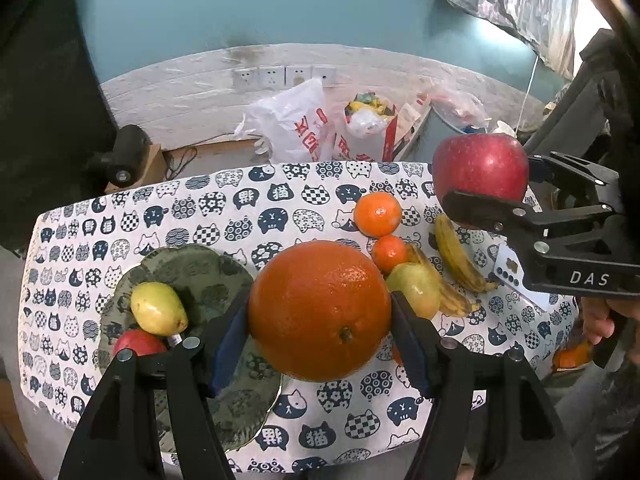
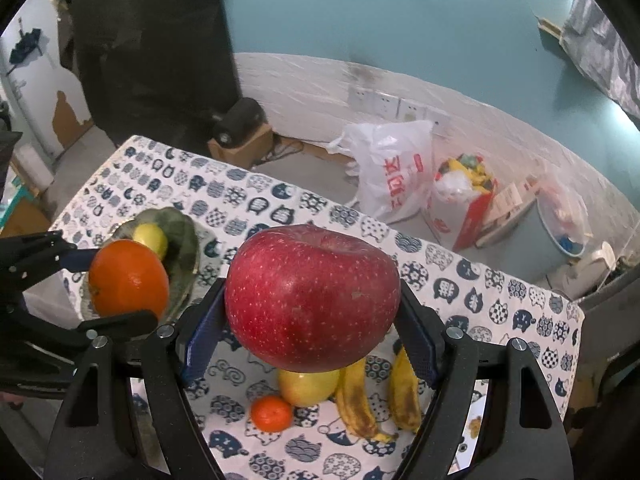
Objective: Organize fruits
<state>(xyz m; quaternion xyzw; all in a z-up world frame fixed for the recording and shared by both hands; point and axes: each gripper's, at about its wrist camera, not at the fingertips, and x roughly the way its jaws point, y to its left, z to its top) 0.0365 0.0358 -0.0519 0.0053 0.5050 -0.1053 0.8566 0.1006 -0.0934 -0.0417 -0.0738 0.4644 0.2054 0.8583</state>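
A lived-in home room — teal wall (image 1: 240, 4) over white brick, a row of wall sockets (image 1: 284, 77) upper centre, plastic shopping bags (image 1: 296, 124) on the floor, and a cat-print tablecloth (image 1: 200, 204) across the lower frame.

Both hand-held grippers (image 1: 320, 312) (image 2: 312, 300) aloft, jaws clamped, angled downward.

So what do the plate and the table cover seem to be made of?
Green plate: likely glazed ceramic, since its wavy rim shines slightly; it could be glass. Table cover: looks like matte printed cotton fabric, with cat figures and an edge that drapes softly over the table.
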